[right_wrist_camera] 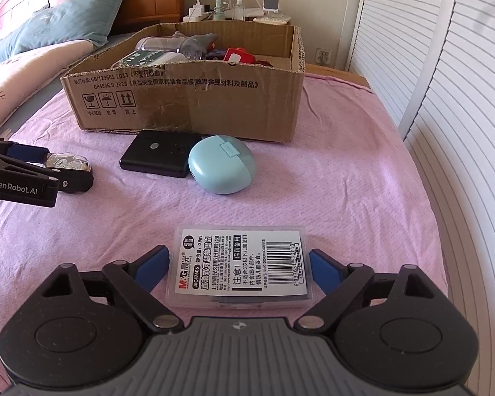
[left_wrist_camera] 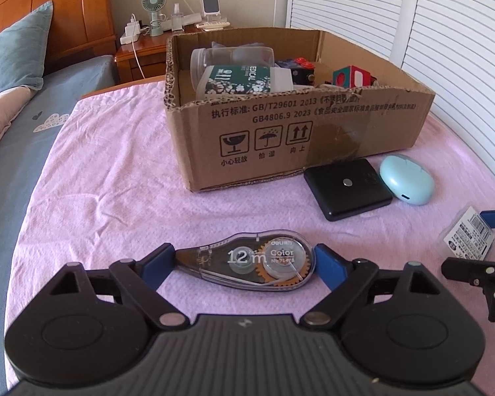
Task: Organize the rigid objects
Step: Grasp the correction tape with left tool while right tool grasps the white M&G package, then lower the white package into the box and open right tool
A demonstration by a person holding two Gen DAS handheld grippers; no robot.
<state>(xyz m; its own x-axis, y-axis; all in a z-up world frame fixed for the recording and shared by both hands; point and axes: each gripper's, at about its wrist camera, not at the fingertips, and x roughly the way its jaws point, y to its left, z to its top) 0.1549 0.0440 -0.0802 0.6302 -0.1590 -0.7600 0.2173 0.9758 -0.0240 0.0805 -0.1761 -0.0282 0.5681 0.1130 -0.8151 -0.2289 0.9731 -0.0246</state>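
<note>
The left tongs [left_wrist_camera: 246,260] are angling down at the pink blanket [left_wrist_camera: 115,181], blue pads touching both ends of the correction tape [left_wrist_camera: 250,259], clasping it. The right tongs [right_wrist_camera: 237,264] are straddling a clear refill case [right_wrist_camera: 239,264] with small gaps, released. Beyond, a cardboard box [left_wrist_camera: 280,132] is holding jars and toys.

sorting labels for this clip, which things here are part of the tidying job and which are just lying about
Job: correction tape, clear refill case, black power bank, mint earbud case, cardboard box.

Lying about: green fan, charger, blue pillow, pink cloth.
</note>
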